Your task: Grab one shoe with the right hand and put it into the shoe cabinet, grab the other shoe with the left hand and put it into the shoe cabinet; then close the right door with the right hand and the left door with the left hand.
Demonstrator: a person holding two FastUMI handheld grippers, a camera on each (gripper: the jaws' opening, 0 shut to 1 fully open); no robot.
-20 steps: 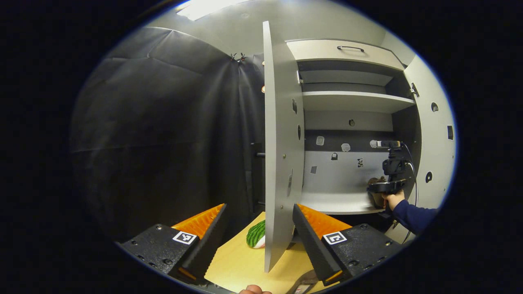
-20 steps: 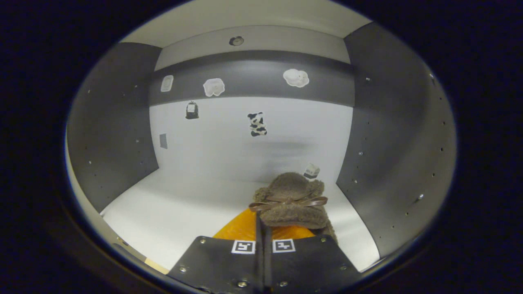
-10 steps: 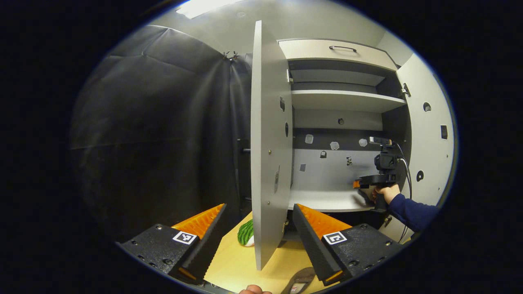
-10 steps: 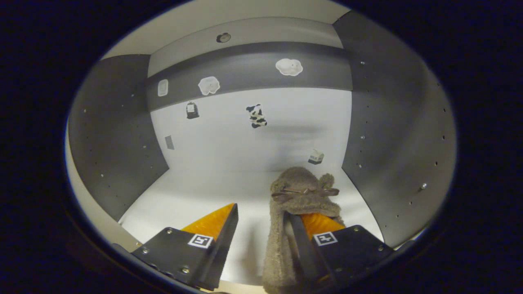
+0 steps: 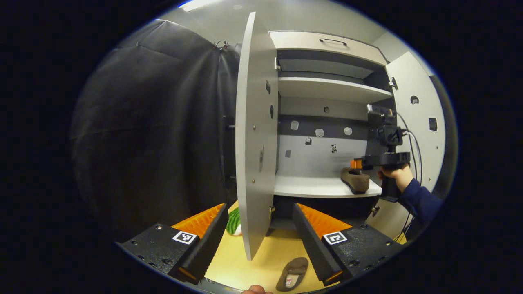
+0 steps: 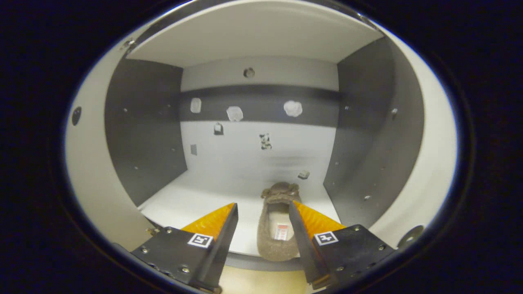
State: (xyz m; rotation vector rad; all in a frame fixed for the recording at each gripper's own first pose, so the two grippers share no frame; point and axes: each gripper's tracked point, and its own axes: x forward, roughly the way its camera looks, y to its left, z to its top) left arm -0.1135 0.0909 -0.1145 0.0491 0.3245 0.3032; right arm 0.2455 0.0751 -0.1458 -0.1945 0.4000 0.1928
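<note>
A brown fuzzy shoe (image 6: 271,241) lies on the white lower shelf (image 6: 204,196) of the shoe cabinet, toe pointing at the back wall. My right gripper (image 6: 262,206) hangs open just in front of the shelf edge, the shoe's heel below its fingers, which do not touch it. In the left gripper view that shoe (image 5: 355,181) sits at the shelf's right end, with the right gripper (image 5: 356,163) above it, held by a hand (image 5: 394,175). The other shoe (image 5: 292,273) lies on the wooden floor below my open left gripper (image 5: 258,208).
Both cabinet doors stand open: the left door (image 5: 255,134) edge-on straight ahead of the left gripper, the right door (image 5: 416,122) behind the hand. A green striped object (image 5: 233,221) lies on the floor by the left door. An upper shelf (image 5: 327,87) sits above.
The right gripper opened, let go of the brown shoe and drew back out of the cabinet. The left gripper shifted, bringing more of the floor shoe into view.
</note>
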